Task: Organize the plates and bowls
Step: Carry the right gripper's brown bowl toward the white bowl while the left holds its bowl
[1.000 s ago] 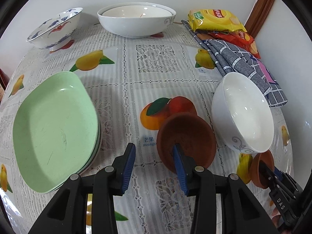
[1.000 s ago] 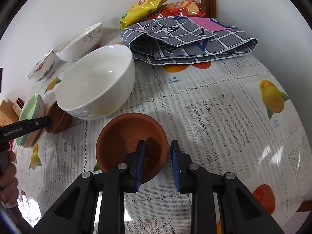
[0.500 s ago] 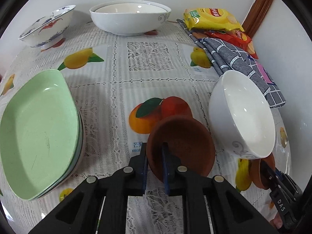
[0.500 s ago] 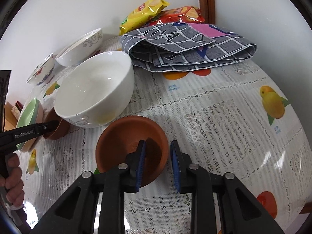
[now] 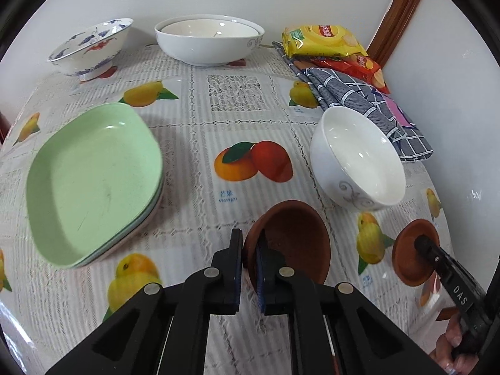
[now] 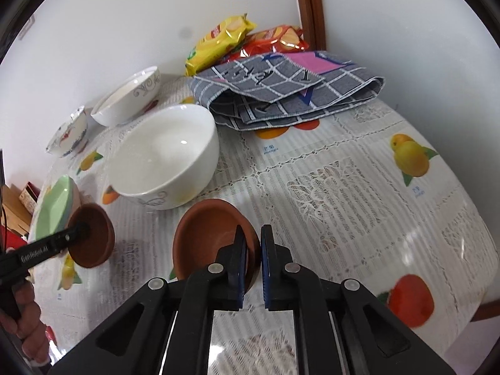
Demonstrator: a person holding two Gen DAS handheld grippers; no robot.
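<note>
Left wrist view: left gripper (image 5: 249, 257) pinches one brown clay bowl (image 5: 293, 243); right gripper (image 6: 252, 251), jaws closing, clamps another brown bowl (image 6: 206, 234) above the table (image 6: 359, 187).

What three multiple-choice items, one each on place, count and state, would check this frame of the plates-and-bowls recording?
1. Where does the stack of green plates lie in the left wrist view?
A. Left of the mango print
B. On the checked cloth
C. Inside the deep white bowl

2. How many small brown bowls are in view?
A. One
B. Two
C. Four

3. What is the left gripper doing?
A. Hanging open over bare tablecloth
B. Clamping a crisp packet
C. Clamping the rim of a brown bowl

Answers:
1 A: the plates sit at the left of the table.
2 B: the left brown bowl and the right brown bowl, one at each gripper.
3 C: the rim stands between its shut pads.
</note>
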